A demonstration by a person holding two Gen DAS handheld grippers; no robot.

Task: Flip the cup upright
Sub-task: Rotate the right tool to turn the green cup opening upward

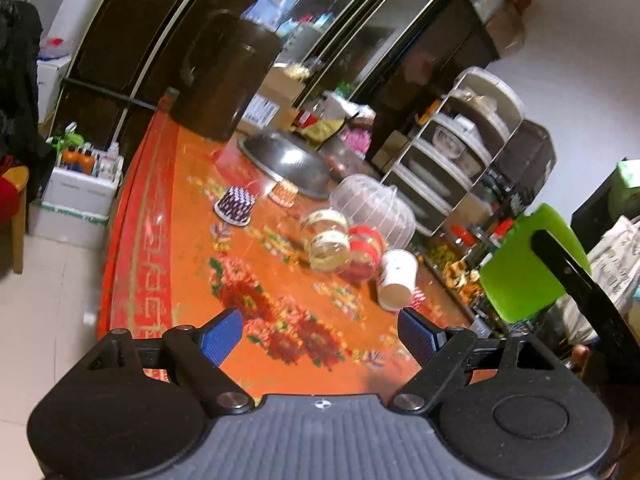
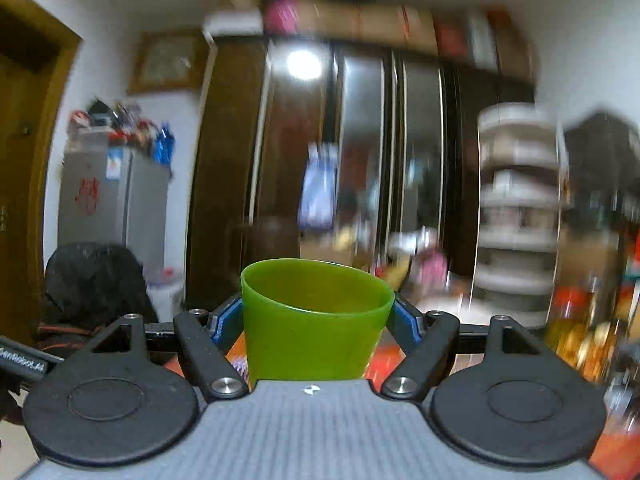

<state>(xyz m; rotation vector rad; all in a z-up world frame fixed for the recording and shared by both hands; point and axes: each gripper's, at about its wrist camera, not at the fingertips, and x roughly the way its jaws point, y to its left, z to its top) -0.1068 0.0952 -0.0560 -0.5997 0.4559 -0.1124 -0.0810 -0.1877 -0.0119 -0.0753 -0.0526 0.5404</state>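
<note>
A green plastic cup (image 2: 316, 320) sits between my right gripper's (image 2: 318, 314) blue pads, mouth up, held in the air above the table. The right gripper is shut on it. The same cup shows in the left wrist view (image 1: 528, 264) at the right, with the right gripper's black arm across it. My left gripper (image 1: 320, 334) is open and empty, hovering over the orange floral tablecloth (image 1: 192, 240). A white paper cup (image 1: 398, 280) lies on its side on the table ahead of the left gripper.
On the table: a purple patterned cup upside down (image 1: 235, 205), an orange patterned cup (image 1: 283, 192), clear jars (image 1: 328, 240), a red jar (image 1: 366, 254), a metal lid (image 1: 288, 164), a clear dome cover (image 1: 374, 208), a dark pot (image 1: 224, 76). A dish rack (image 1: 452, 148) stands at the right.
</note>
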